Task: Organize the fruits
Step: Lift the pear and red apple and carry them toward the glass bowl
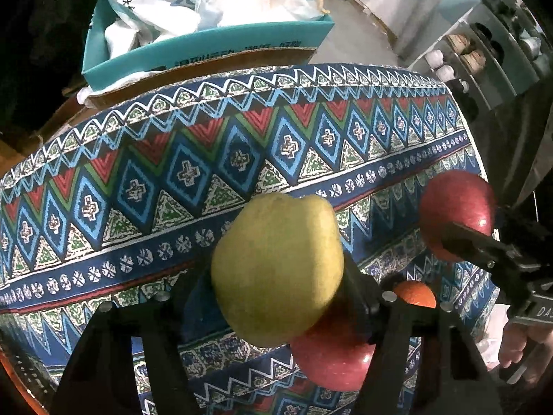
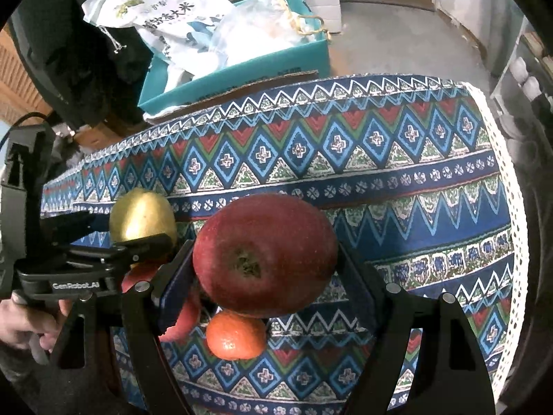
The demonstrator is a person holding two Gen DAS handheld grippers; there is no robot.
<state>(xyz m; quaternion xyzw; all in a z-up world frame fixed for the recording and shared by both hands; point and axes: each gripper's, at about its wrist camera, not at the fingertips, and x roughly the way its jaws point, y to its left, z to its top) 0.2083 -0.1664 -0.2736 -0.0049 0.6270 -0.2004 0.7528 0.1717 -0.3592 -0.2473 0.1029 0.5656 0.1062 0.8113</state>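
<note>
My left gripper (image 1: 276, 276) is shut on a yellow-green pear (image 1: 276, 266) and holds it above the patterned tablecloth (image 1: 172, 180). My right gripper (image 2: 266, 259) is shut on a red apple (image 2: 264, 252), also held above the cloth. In the left wrist view the right gripper's apple (image 1: 456, 211) shows at the right. In the right wrist view the pear (image 2: 141, 214) shows at the left in the left gripper. A second red apple (image 1: 331, 363) and an orange (image 2: 236, 335) lie on the cloth beneath the grippers.
A teal cardboard box (image 1: 207, 48) with white bags stands beyond the table's far edge. A grey rack with bottles (image 1: 484, 62) stands at the far right. The cloth's white lace edge (image 2: 511, 242) marks the table's right side.
</note>
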